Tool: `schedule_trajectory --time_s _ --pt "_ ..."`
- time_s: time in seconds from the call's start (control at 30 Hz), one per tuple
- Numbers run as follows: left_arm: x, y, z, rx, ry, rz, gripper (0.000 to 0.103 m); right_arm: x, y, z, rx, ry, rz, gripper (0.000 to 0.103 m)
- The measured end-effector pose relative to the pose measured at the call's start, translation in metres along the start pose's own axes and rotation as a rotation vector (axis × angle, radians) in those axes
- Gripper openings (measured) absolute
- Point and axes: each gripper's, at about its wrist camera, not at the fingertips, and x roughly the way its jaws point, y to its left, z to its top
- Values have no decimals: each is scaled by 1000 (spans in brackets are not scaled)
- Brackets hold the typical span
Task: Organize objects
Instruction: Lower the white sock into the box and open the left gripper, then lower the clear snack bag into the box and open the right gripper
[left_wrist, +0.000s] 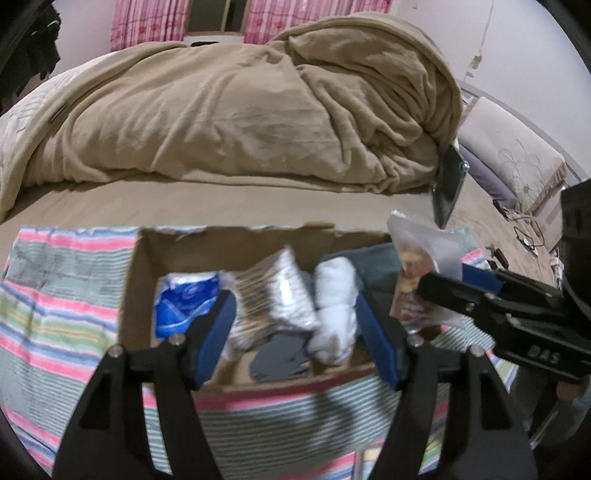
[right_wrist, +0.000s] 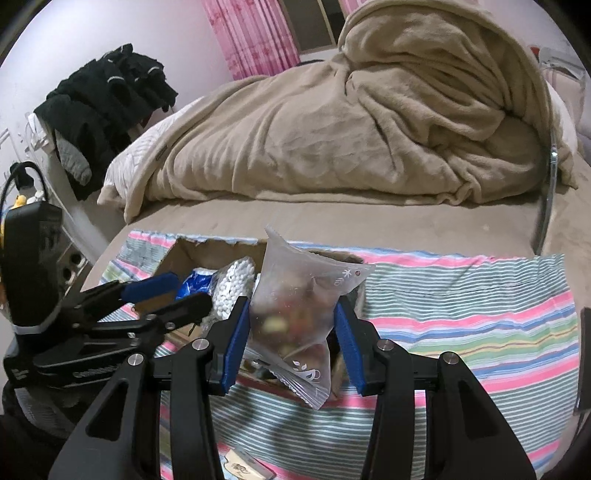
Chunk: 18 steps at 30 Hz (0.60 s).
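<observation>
An open cardboard box (left_wrist: 140, 280) sits on a striped cloth (left_wrist: 62, 295) on the bed. Inside lie a blue and white packet (left_wrist: 184, 299), a white beaded bag (left_wrist: 273, 295), a white rolled cloth (left_wrist: 334, 310) and a dark flat item (left_wrist: 280, 354). My left gripper (left_wrist: 295, 332) is open and empty just above the box's near side. My right gripper (right_wrist: 291, 336) is shut on a clear snack packet (right_wrist: 295, 317) and holds it upright over the box's right end (right_wrist: 354, 295). The snack packet also shows in the left wrist view (left_wrist: 421, 273).
A heaped tan blanket (left_wrist: 258, 110) covers the bed behind the box. A dark phone-like slab (left_wrist: 448, 184) leans against it at right. Cables (left_wrist: 528, 236) lie near a pillow (left_wrist: 517, 158). Black clothes (right_wrist: 107, 99) hang at left. Another small packet (right_wrist: 243, 465) lies on the cloth near me.
</observation>
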Motion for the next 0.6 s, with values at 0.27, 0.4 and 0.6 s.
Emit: schedule_trajectory --time_s 0.27,0.4,0.6 --pt "-8 31 -14 -42 12 19 69 38 -2 -15 14 84 -25 48" --pt "-11 39 -22 -57 19 22 69 47 5 -20 -10 105 -47 48" --pt "-19 46 -32 -63 27 29 69 42 6 -18 2 102 -53 49"
